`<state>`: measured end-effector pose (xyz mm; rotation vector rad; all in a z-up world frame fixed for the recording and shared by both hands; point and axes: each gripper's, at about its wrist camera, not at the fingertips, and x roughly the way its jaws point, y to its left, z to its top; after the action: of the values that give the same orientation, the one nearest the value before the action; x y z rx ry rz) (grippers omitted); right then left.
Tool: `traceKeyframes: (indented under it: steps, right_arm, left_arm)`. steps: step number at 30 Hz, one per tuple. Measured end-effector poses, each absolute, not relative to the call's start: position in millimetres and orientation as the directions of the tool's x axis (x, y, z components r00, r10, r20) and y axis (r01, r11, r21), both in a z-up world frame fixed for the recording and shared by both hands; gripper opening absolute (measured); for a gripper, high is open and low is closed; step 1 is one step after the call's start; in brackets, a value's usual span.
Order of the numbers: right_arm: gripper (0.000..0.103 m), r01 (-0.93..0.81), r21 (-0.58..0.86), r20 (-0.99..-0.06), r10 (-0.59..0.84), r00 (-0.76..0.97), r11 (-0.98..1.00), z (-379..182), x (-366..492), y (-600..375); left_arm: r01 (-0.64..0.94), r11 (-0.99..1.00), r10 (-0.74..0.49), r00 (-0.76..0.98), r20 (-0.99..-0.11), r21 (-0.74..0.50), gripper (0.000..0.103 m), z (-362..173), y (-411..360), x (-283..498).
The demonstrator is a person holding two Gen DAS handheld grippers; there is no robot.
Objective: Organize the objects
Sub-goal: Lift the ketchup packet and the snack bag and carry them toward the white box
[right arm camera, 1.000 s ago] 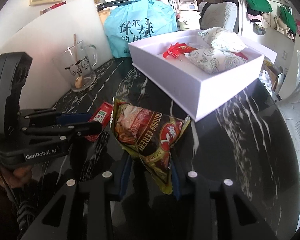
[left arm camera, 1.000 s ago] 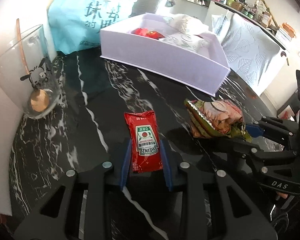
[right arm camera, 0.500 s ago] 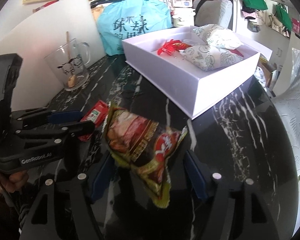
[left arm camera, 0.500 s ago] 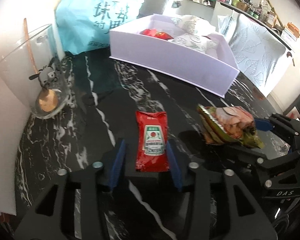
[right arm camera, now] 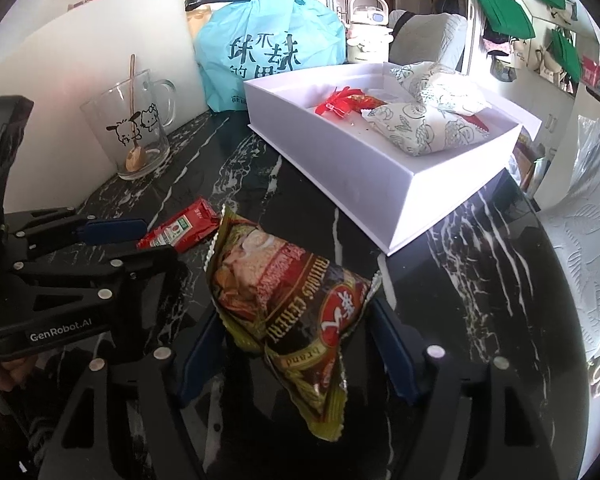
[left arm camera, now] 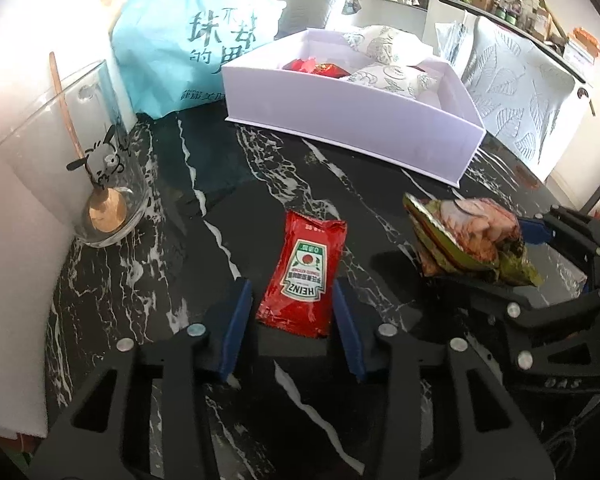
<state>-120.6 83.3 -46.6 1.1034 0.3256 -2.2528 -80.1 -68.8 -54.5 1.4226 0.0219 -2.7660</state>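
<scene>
A red Heinz ketchup packet [left arm camera: 306,268] lies flat on the black marble table [left arm camera: 260,184]. My left gripper [left arm camera: 290,286] straddles its near end; its jaws are closing, with a gap on each side of the packet. A brown and green cereal packet [right arm camera: 284,292] lies between the fingers of my right gripper [right arm camera: 296,314], whose jaws are closing too, the pads not pressing it. The left gripper [right arm camera: 156,238] shows at the left of the right wrist view, beside the ketchup packet [right arm camera: 184,228]. Behind stands an open white box [right arm camera: 340,176] holding white patterned pouches and a red wrapper.
A glass mug [left arm camera: 100,184] with a wooden spoon stands at the left against a white board. A teal shopping bag [left arm camera: 196,44] sits behind it, next to the white box [left arm camera: 340,120]. The table's edge runs along the right, with a white patterned cover beyond.
Both grippers let go: the pads that pinched the ketchup packet and the cereal packet a second ago now stand apart from them. The cereal packet has settled onto the table.
</scene>
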Motion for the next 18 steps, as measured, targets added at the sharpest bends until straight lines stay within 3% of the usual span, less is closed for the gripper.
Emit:
traceKeyframes:
  steps: [2, 4, 18]
  right_arm:
    - [0.046, 0.61, 0.04, -0.777, -0.408, -0.478, -0.791, -46, -121, 86]
    - [0.036, 0.604, 0.059, -0.775, -0.418, -0.474, -0.794, -45, -122, 89]
    - [0.031, 0.619, 0.116, -0.767, -0.466, -0.441, -0.777, -35, -112, 95]
  left_arm:
    - [0.027, -1.0, -0.017, -0.582, -0.813, 0.001, 0.035, -55, -67, -80]
    - [0.023, -1.0, 0.001, -0.576, -0.818, -0.017, 0.033, -55, -68, -80]
    - [0.021, -0.998, 0.039, -0.569, -0.822, -0.063, 0.029, -50, -67, -73]
